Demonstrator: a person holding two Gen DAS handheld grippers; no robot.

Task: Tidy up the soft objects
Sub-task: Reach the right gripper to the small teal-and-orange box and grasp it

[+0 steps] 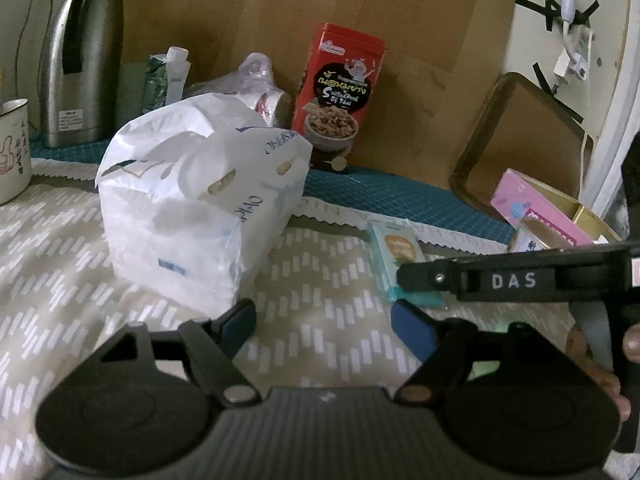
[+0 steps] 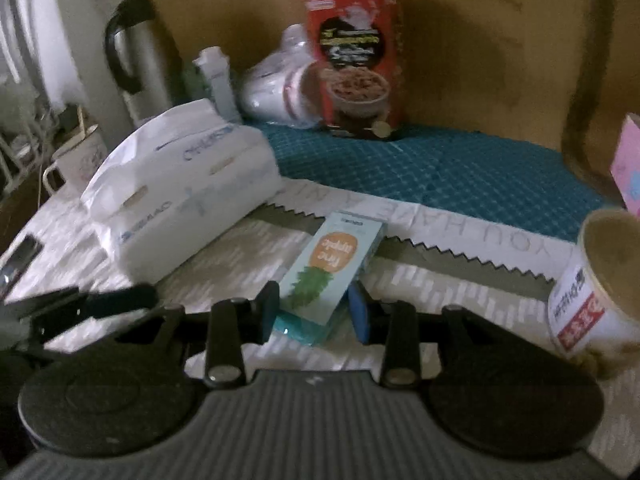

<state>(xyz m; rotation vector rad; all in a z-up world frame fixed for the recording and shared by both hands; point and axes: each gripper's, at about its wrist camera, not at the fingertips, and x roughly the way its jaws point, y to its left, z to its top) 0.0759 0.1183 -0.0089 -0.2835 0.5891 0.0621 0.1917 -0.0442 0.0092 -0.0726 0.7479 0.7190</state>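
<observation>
Right hand-held gripper (image 2: 314,308): jaws drawn in around the near end of a small teal tissue pack (image 2: 330,270), one blue pad on each flank. I read it as a grip just made; picture is blurred, so firm pressure is a judgement. Pack lies flat on the patterned cloth (image 2: 440,292), long axis pointing away from me, which gives the pads its two narrow sides.

Left hand-held gripper (image 1: 324,320): jaws wide apart, nothing between them, hovering low over the cloth just short of the big white tissue bag (image 1: 192,200). Likely waiting its turn on that bag; it is bulky and will want the full opening.

Soft things I count: one teal pack, one white bag, plus one clear plastic bag (image 1: 256,76) slumped at the back.

Hard things, probably to be left: one red cereal box (image 2: 354,56) upright against the cardboard, one steel flask (image 1: 80,52), one mug (image 1: 14,148), one open tin (image 2: 600,280) on its side at right, one pink box (image 1: 536,208), one tray (image 1: 516,136) leaning.
</observation>
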